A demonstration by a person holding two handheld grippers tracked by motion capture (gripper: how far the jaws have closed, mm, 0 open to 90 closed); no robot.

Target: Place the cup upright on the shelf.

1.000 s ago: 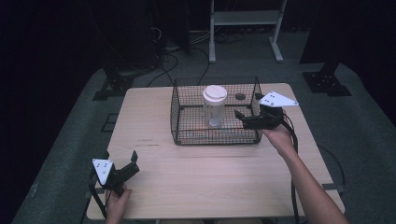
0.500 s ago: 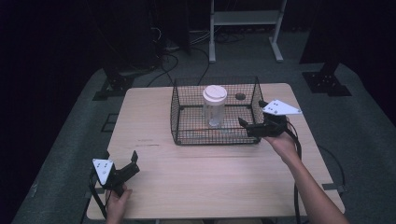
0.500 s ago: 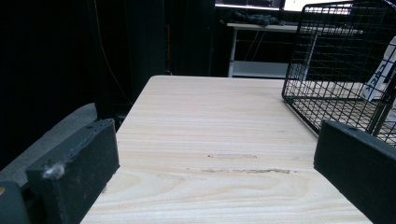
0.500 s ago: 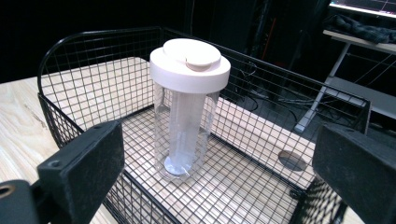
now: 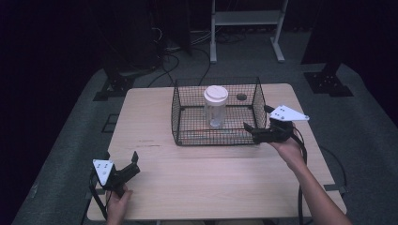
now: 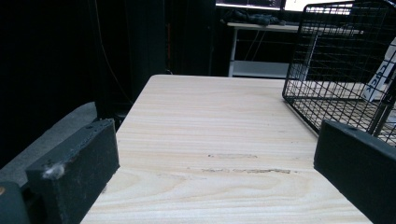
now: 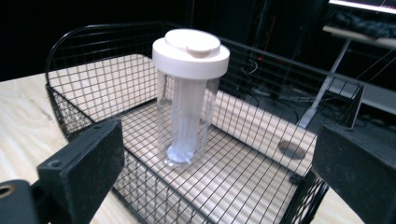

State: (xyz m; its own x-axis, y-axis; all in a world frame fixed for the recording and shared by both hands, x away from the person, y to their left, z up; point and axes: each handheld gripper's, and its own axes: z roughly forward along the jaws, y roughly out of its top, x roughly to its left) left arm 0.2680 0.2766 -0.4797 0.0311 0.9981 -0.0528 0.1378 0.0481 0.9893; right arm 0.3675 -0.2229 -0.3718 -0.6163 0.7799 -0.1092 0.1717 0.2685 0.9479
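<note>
Item one: wire basket (image 5: 187, 112), black mesh, standing on my counter (image 5: 211, 178) toward its far middle. In the right gripper view its near wall (image 7: 84, 116) sits between my jaws.

Item two: clear jar (image 5: 215, 108) with a white lid (image 7: 191, 52), upright inside the basket, on its floor near the middle. A pale tube seems to stand inside it, though the plastic blurs it.

Item three: right gripper (image 5: 257, 127), held at the basket's right near corner, just outside the wire. Jaws spread wide, gripping nothing, pointed at the jar.

Item four: left gripper (image 5: 132, 165), low over the counter's near left corner, well apart from the basket. Jaws open and empty; its own view looks along bare wood to the basket's corner (image 6: 299, 100).

Item five: a small dark round mark (image 5: 241, 96) on the counter just behind the basket; I cannot tell what it is.
</note>
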